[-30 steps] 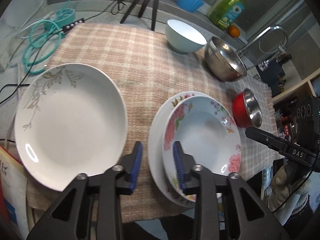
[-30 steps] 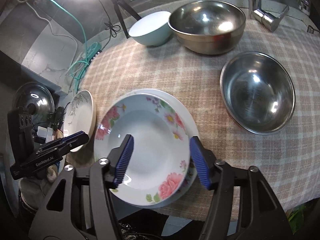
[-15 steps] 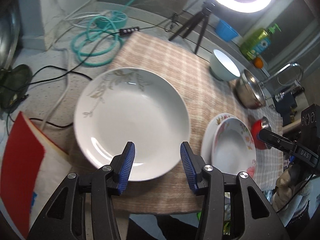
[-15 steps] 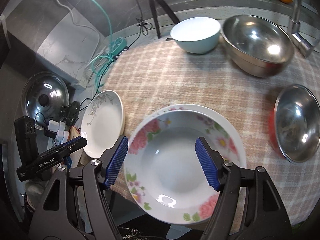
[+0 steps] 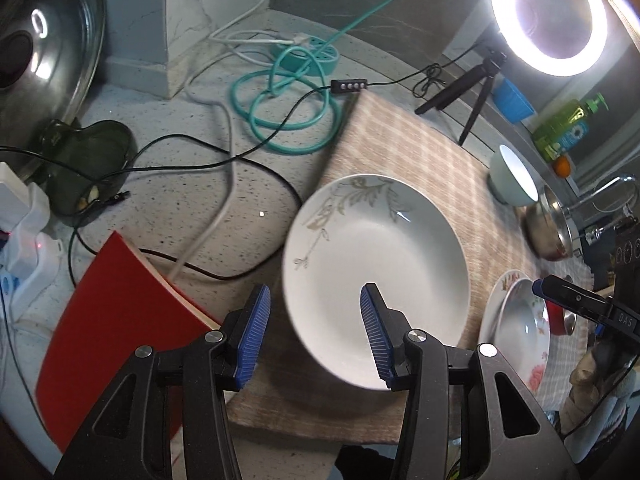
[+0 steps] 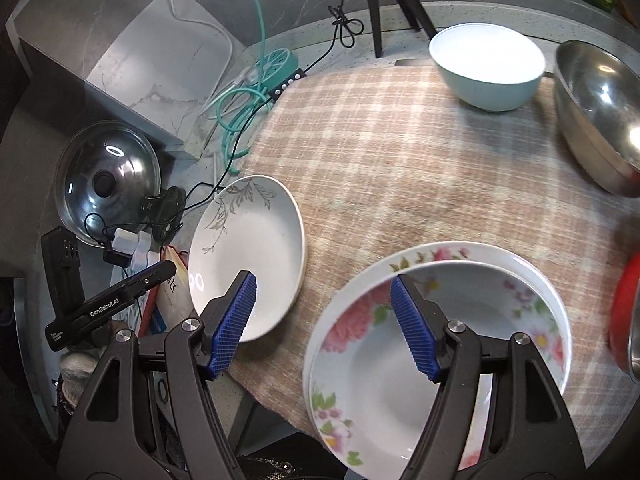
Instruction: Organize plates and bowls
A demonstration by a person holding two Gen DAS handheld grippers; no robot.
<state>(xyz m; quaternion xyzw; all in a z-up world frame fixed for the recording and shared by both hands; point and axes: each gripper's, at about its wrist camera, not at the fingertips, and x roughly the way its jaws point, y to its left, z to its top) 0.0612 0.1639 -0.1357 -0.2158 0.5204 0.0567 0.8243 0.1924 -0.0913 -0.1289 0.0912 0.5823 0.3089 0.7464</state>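
A white plate with a grey leaf pattern (image 5: 376, 248) lies at the left edge of the checked mat (image 5: 440, 168); it also shows in the right wrist view (image 6: 248, 256). My left gripper (image 5: 314, 332) is open and empty, its jaws straddling the plate's near left rim from above. A floral bowl (image 6: 440, 360) sits nested on a floral plate (image 6: 472, 252) at the mat's near right; they also show in the left wrist view (image 5: 520, 328). My right gripper (image 6: 326, 328) is open and empty, above the gap between the white plate and the floral stack.
At the mat's far side stand a pale blue bowl (image 6: 486, 66), a large steel bowl (image 6: 600, 108) and a red-sided steel bowl (image 6: 624, 312). A red book (image 5: 116, 320), cables (image 5: 280, 100), a pot lid (image 6: 108, 188) and a ring light tripod (image 5: 472, 92) lie left and behind.
Both grippers swung left and pulled back. The left gripper opened wider and moved from the floral stack to the white plate's left rim. The right gripper moved off the floral bowl's centre.
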